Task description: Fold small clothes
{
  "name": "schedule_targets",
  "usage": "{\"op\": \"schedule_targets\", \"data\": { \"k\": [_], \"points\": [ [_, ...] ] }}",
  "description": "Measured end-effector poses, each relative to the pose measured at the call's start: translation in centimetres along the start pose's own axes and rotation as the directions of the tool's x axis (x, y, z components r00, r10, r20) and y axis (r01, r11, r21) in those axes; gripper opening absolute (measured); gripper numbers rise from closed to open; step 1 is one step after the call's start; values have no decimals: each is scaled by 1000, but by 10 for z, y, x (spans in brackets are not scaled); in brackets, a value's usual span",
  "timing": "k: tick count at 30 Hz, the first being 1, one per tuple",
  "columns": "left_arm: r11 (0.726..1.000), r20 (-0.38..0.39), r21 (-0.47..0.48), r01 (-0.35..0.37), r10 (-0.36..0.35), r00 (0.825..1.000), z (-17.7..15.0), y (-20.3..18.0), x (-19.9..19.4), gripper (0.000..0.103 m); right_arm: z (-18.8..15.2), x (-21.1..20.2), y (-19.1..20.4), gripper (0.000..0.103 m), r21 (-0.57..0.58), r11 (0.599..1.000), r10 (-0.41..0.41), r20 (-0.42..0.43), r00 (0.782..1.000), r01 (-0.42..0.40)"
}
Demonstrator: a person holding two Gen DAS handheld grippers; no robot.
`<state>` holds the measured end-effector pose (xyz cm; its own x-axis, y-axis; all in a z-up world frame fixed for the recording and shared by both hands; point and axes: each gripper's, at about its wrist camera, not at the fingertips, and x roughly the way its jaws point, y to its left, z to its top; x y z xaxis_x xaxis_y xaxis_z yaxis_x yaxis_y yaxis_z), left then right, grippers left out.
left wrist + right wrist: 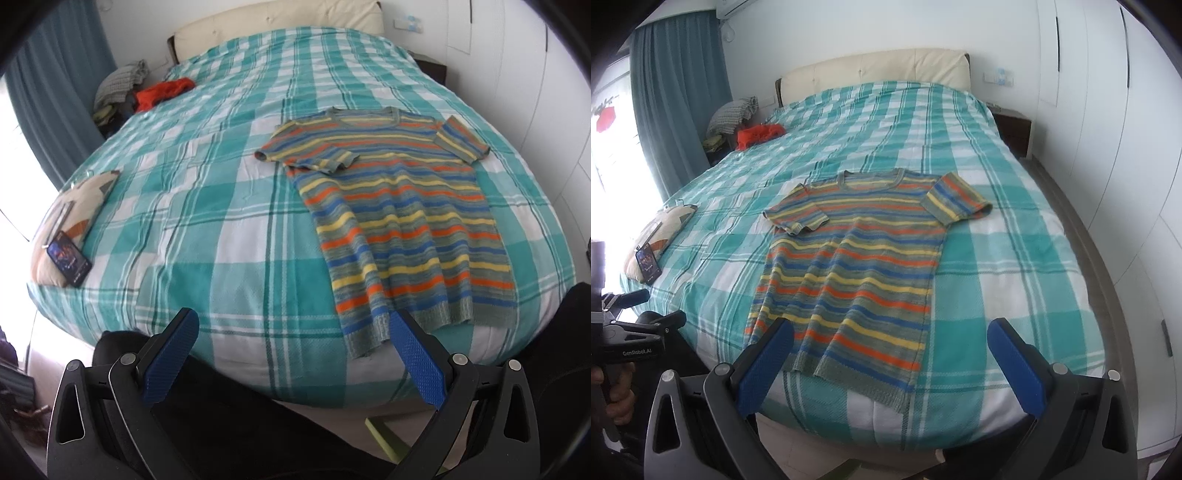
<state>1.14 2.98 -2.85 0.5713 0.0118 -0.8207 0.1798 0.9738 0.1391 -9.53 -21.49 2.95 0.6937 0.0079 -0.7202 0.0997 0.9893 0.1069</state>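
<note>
Phone on a pillow at the far left of the bed. Red cloth farther back, by the curtain. Left gripper held low at the foot of the bed, wide open, holding nothing, one blue finger just beside the hem. Striped shirt spread flat on the checked cover, neck away, left sleeve folded in over the chest, hem at the near edge. Right gripper low at the same edge, wide open too, empty, shirt hem between its fingers.
</note>
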Motion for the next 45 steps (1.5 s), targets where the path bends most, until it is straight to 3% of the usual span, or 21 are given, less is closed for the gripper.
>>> {"op": "schedule_targets", "data": {
  "k": [37,41,45],
  "points": [
    [1000,-15,7,31,-30,999,-1,1,2,103,-15,20,26,103,-71,997,-3,-71,998,-2],
    [987,-101,-114,113,-125,987,-9,25,26,103,-13,18,22,103,-87,996,-19,-59,998,14],
    [954,-223,-256,154,-213,951,-30,48,68,102,-11,19,-17,103,-31,995,-95,-63,994,93]
  ]
}}
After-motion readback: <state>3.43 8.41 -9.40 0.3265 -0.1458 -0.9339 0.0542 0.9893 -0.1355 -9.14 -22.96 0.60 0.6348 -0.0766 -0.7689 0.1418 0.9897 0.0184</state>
